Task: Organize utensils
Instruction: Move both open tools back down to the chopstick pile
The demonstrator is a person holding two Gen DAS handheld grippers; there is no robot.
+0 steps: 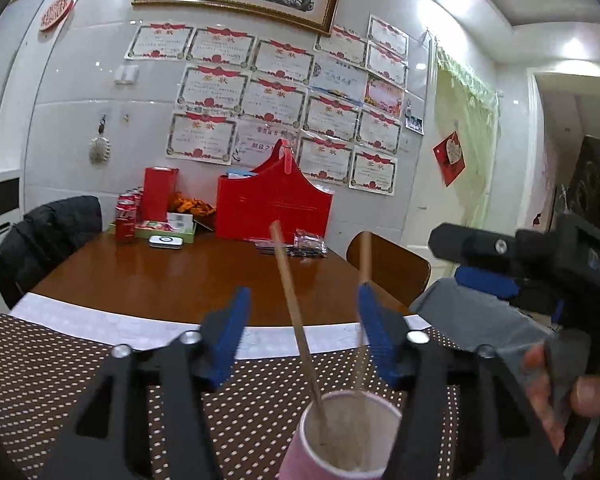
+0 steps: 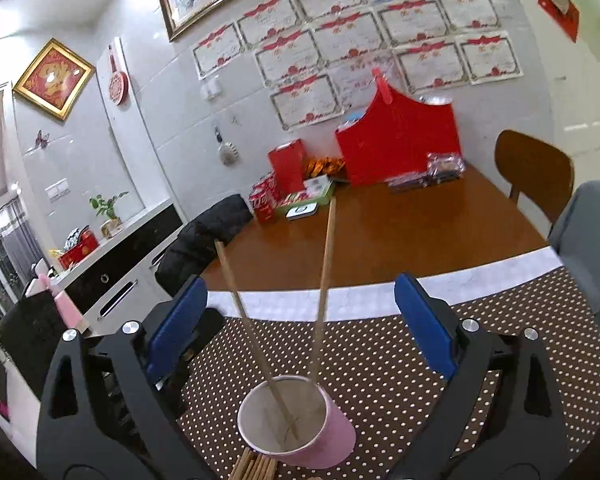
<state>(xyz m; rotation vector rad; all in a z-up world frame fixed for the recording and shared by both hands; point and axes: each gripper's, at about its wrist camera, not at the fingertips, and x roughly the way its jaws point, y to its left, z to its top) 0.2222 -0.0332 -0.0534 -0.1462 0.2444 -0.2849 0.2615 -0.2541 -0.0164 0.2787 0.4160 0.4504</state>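
A pink paper cup [image 1: 342, 438] stands on the dotted brown placemat [image 1: 60, 364], with two wooden chopsticks [image 1: 296, 320] leaning up out of it. My left gripper [image 1: 300, 328] is open, its blue pads on either side of the chopsticks, holding nothing. The right gripper's black body [image 1: 540, 264] shows at the right edge of the left wrist view. In the right wrist view the cup [image 2: 296, 420] with both chopsticks [image 2: 324, 280] sits low between the fingers of my open, empty right gripper [image 2: 300, 320]. Several loose chopsticks [image 2: 254, 466] lie just in front of the cup.
A brown wooden table [image 2: 400, 232] holds a red gift bag [image 2: 400, 140], red cans [image 2: 264, 200], a red box [image 2: 287, 165] and snack packets [image 2: 436, 172] at the far wall. Chairs [image 2: 534, 168] stand at the right and left sides. A sideboard [image 2: 132, 240] stands left.
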